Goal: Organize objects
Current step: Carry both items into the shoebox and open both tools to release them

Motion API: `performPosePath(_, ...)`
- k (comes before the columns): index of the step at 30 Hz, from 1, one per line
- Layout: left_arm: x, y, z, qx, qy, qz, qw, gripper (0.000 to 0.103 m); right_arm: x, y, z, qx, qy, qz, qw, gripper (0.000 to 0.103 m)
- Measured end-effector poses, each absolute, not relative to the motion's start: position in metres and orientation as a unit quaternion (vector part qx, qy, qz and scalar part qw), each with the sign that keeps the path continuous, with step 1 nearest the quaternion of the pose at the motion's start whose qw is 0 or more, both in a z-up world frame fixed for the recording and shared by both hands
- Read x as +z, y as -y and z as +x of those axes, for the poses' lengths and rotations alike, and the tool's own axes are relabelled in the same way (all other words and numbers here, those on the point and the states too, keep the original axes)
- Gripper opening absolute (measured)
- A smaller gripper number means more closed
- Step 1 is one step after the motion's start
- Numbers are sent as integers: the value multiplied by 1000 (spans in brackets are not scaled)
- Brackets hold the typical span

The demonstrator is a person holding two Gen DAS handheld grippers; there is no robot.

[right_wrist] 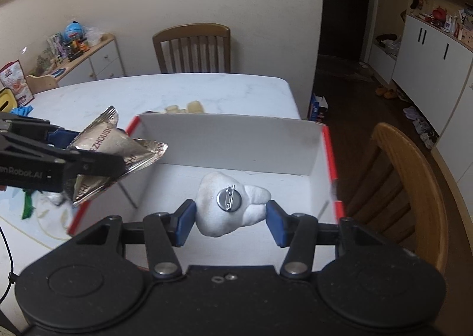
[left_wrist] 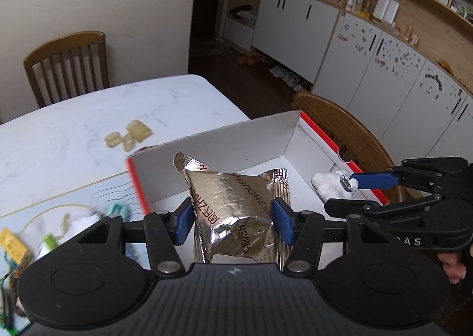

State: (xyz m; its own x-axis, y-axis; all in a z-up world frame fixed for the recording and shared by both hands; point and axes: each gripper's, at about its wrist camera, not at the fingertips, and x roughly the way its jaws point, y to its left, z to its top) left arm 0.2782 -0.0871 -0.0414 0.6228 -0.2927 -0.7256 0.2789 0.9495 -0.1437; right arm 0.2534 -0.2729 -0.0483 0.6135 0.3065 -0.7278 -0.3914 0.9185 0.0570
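Left gripper: jaws about half open, blue pads clamped on gold foil snack packet. Packet crinkled, puffy, printed lettering on seams, held above left part of box.

Right gripper: similar width, pads pinching white plush brooch. Brooch soft, lumpy, round metal pin-back facing up, held over box interior.

White cardboard box, red-edged rim, open top, on marble table; floor of box looks bare beneath held items.
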Motion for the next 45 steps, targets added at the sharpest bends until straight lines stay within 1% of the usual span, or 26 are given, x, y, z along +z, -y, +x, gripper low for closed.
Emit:
performPosePath(7,-69,119,311,-154,-430,17,890,56,-67,286,268,192,-413,-66,888,51)
performPosePath(18,-113,142,360,-132,-471,36,871,56,-99,267,299,228,-465,-123,847,51)
performPosePath(22,-127,145,375,-124,-489,28,863,56,-110,266,312,231,-477,-134,838,51)
performPosePath(30,-143,157,388,-126,-508,33,851,56,-121,257,317,242,-495,-145,822,51)
performPosePath(39,-148,157,394,-125,-515,26,847,56,-126,258,324,235,-518,-139,810,51)
performPosePath(42,-147,156,394,-125,-515,23,848,57,-125,258,326,236,-523,-134,808,53)
performPosePath(44,-145,156,393,-123,-512,22,850,60,-125,259,326,238,-522,-134,808,56)
performPosePath(45,-143,155,392,-123,-510,21,851,62,-124,259,326,238,-520,-134,809,60)
